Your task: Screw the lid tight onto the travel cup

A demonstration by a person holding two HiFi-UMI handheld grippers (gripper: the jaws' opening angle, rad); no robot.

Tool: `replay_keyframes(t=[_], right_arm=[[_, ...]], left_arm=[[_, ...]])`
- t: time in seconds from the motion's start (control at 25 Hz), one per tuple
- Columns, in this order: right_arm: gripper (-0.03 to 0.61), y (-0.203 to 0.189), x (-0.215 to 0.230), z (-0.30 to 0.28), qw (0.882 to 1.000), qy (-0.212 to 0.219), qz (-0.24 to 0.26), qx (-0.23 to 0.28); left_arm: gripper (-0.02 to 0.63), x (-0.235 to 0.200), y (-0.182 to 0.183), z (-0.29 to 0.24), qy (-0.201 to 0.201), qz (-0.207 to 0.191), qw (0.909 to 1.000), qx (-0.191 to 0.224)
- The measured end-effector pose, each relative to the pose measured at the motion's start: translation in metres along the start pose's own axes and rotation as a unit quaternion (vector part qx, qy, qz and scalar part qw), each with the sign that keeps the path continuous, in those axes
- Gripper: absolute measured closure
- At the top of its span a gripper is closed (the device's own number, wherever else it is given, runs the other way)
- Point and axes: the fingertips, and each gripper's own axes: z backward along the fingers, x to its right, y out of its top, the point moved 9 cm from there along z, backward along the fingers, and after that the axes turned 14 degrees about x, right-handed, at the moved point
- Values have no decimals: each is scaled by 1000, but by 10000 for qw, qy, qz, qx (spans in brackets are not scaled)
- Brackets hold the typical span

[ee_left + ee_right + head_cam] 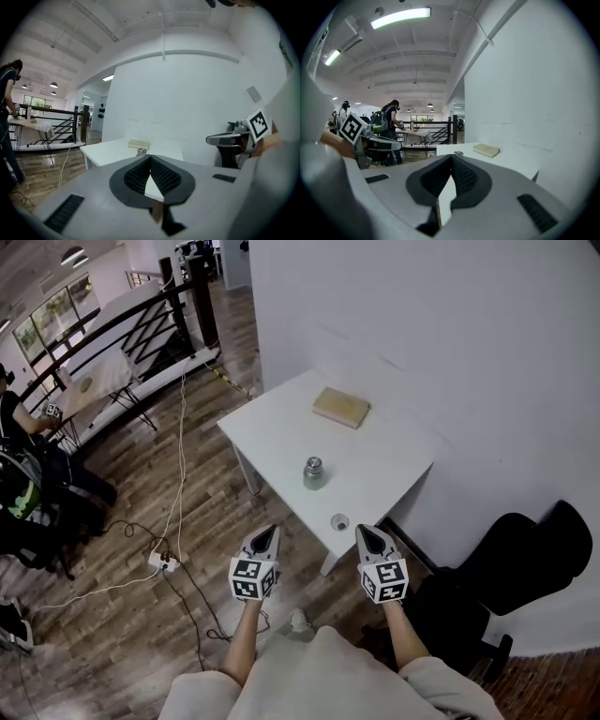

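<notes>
Nothing of the job looks done yet. The short grey-green metal travel cup [313,472] stands upright near the middle of the white square table [394,465], and the small round grey piece that I take to be its lid [339,521] lies apart from it, close to the table's near edge. The left gripper [265,540] and the right gripper [371,540] hover just off that near edge, each with its jaws pressed together on nothing. Everything is left: lifting the lid, seating it on the cup, steadying the cup and turning the lid tight.
</notes>
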Motion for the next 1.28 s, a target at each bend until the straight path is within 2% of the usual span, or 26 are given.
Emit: replay_keyframes(t=[0.32, 0.72, 1.0, 1.28], right_arm=[[580, -3, 12, -70, 9997, -205, 67, -79], [580, -13, 24, -102, 9990, -314, 65, -311], [580, -26, 42, -112, 9989, -206, -13, -419], [580, -38, 70, -136, 9986, 28, -177, -503]], left_arm=[[606, -54, 2, -69, -307, 52, 9995, -5], [606, -73, -7, -108, -550, 146, 9982, -185], [606, -68, -22, -125, -519, 200, 9979, -343], [606, -67, -31, -146, -269, 204, 9982, -493]])
